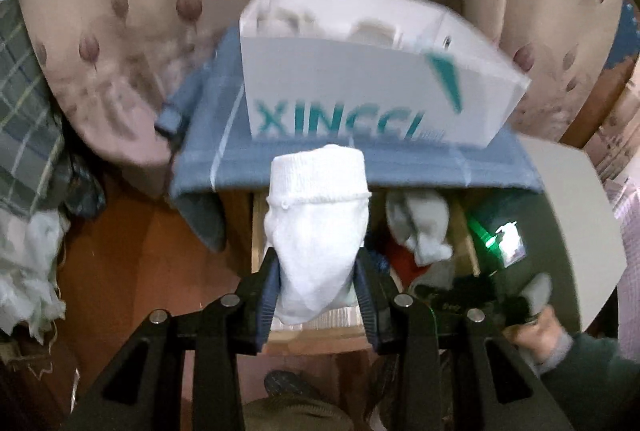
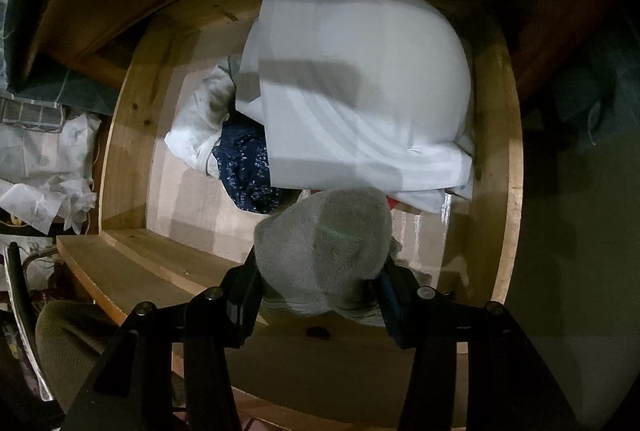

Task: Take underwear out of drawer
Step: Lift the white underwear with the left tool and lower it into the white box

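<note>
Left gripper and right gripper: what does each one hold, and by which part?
The left gripper holds a white sock by its lower end; the right gripper holds a grey sock near its bottom.

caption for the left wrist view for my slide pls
Left gripper holds a white sock bundle above the open drawer, facing a white box.

leaf-print curtain (image 1: 140, 11) behind, blue cloth-covered surface (image 1: 400, 163), reddish-brown floor (image 1: 132, 243), dim light
</note>
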Demonstrator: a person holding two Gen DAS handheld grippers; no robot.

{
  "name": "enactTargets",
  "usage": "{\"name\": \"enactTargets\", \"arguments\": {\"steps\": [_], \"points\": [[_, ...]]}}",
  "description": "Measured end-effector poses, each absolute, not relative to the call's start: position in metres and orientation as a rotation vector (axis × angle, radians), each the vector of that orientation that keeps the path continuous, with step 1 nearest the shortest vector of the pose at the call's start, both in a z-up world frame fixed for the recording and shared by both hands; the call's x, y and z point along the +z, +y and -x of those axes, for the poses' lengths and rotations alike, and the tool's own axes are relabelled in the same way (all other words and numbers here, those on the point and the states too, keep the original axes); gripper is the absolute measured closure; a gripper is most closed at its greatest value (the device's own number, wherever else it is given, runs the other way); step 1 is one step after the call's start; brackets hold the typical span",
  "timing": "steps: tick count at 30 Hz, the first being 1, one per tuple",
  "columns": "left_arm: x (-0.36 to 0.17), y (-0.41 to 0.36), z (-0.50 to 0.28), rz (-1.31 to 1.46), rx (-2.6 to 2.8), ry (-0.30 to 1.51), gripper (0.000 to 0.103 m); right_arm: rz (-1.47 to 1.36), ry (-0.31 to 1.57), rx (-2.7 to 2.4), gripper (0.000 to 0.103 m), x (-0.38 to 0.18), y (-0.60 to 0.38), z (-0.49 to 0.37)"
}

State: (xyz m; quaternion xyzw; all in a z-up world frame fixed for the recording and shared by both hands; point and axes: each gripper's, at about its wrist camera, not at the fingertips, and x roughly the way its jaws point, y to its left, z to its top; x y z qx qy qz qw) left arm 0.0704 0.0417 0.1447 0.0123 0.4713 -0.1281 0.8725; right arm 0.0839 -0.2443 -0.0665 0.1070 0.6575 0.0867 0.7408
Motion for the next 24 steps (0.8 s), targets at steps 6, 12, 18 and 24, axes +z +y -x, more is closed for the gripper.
{"name": "enactTargets", "arguments": {"steps": [6,12,18,24], "points": [[0.214,0.043,-0.086,-0.032,-0.285,0.882,0.067,-0.233,1.427,0.194,0.055,-0.063,-0.244,-0.084],[0.255,0.041,-0.134,-0.026,-0.258,0.834,0.067,-0.236,1.419,0.198,0.055,-0.062,-0.244,-0.082],[0.263,0.035,-0.186,-0.007,-0.247,0.836,0.067,-0.245,1.416,0.207,0.055,-0.060,-0.245,-0.082],[0.243,0.018,-0.229,-0.033,-0.244,0.874,0.067,-0.254,1.407,0.213,0.055,-0.059,-0.247,-0.081]]}}
